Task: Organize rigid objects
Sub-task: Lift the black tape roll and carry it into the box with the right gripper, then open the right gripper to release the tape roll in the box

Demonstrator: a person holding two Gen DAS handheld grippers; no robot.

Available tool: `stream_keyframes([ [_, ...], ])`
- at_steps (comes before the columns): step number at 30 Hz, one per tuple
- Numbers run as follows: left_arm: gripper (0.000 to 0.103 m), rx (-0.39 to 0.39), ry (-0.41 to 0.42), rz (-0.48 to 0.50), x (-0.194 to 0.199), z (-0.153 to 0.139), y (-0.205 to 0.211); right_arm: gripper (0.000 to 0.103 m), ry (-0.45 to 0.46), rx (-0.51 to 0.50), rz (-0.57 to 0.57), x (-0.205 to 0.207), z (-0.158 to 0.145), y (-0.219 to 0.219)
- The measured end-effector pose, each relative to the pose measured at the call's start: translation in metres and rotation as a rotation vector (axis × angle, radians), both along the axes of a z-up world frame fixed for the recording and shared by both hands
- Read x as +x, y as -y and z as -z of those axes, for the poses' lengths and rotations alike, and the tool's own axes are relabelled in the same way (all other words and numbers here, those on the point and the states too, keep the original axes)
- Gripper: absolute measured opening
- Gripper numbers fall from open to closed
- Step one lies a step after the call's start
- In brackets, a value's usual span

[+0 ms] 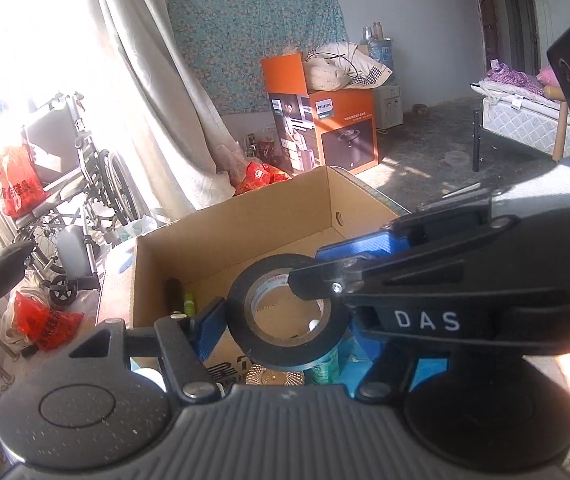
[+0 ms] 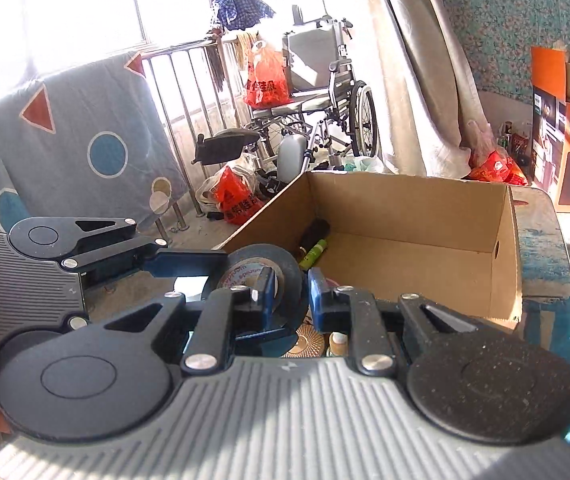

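Observation:
A black tape roll (image 1: 285, 316) hangs just in front of an open cardboard box (image 1: 245, 232). My left gripper (image 1: 281, 320) holds it across its outer rim, one blue pad (image 1: 211, 326) on its left side. My right gripper (image 2: 292, 294) also grips the tape roll (image 2: 261, 276): one finger sits inside its core, the other outside its wall. In the left wrist view the right gripper (image 1: 385, 280) reaches in from the right. Inside the box (image 2: 405, 208) lie a dark bottle (image 2: 313, 234) and a green tube (image 2: 312, 254).
Below the grippers sit a gold ribbed disc (image 2: 305, 340), a green can (image 1: 323, 364) and a small bottle (image 2: 337, 342). A wheelchair (image 2: 317, 92), red bags (image 2: 233, 192), an orange Philips carton (image 1: 325, 128) and a bed (image 1: 525, 112) stand around the room.

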State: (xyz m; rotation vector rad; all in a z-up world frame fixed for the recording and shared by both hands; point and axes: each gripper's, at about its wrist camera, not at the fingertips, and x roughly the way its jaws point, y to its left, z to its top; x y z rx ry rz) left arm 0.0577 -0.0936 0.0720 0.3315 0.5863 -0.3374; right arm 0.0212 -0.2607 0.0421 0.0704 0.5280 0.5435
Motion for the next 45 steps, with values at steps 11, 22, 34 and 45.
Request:
stream_keyframes([
  [11,0.068,-0.032,-0.309,-0.031,0.166,-0.007,-0.014,0.018,-0.305,-0.043,-0.082,0.185,-0.029,0.004],
  [22,0.068,0.034,-0.628,-0.116,0.282,0.084,-0.026,0.018,-0.647,-0.09,-0.098,0.313,0.073,-0.03],
  [34,0.067,0.117,-0.663,-0.155,0.301,0.114,-0.031,0.025,-0.723,-0.01,-0.091,0.347,0.119,-0.036],
  [45,0.07,0.01,-0.538,-0.137,0.258,0.048,-0.049,0.029,-0.487,0.139,-0.025,0.274,0.034,0.025],
])
